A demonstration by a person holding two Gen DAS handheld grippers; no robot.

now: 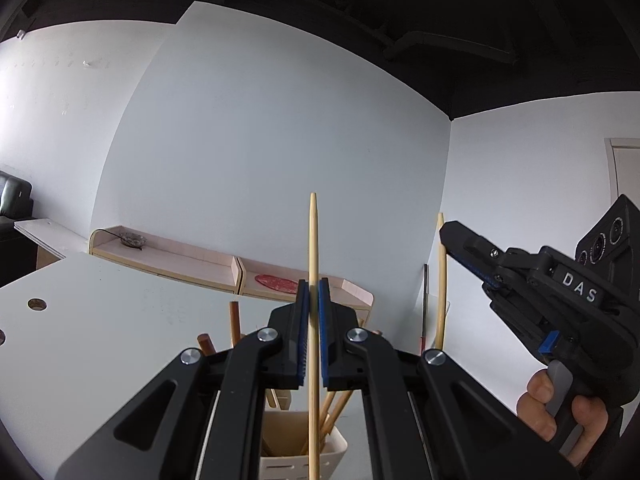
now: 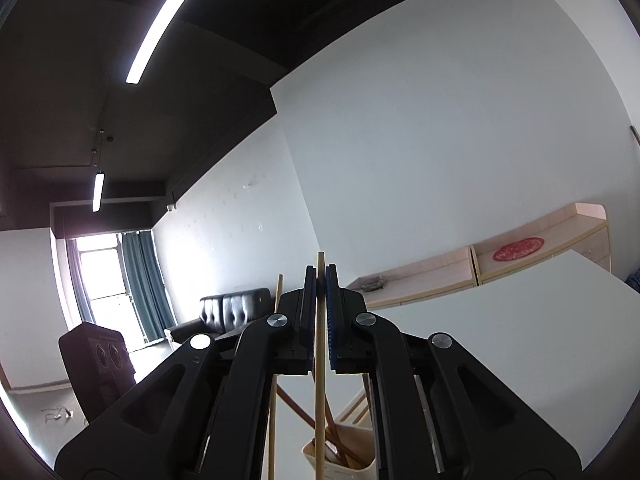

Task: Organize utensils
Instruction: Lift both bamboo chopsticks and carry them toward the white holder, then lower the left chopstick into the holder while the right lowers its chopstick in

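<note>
My left gripper (image 1: 313,285) is shut on a pale wooden chopstick (image 1: 313,240) that stands upright, its lower end above a cream utensil holder (image 1: 298,450) with several chopsticks and brown-handled utensils. My right gripper (image 2: 320,272) is shut on a second pale chopstick (image 2: 320,380), also upright, over the same holder (image 2: 352,454). The right gripper also shows in the left wrist view (image 1: 452,236) at the right, with its chopstick (image 1: 441,292). Another pale stick (image 2: 277,304) stands just left of the right gripper.
The holder stands on a white table (image 1: 100,340) with round holes at its left edge. Low wooden shelves (image 1: 180,256) with a red disc (image 1: 276,282) line the far wall. A black sofa (image 2: 236,308) and a dark chair (image 2: 96,356) stand toward the window.
</note>
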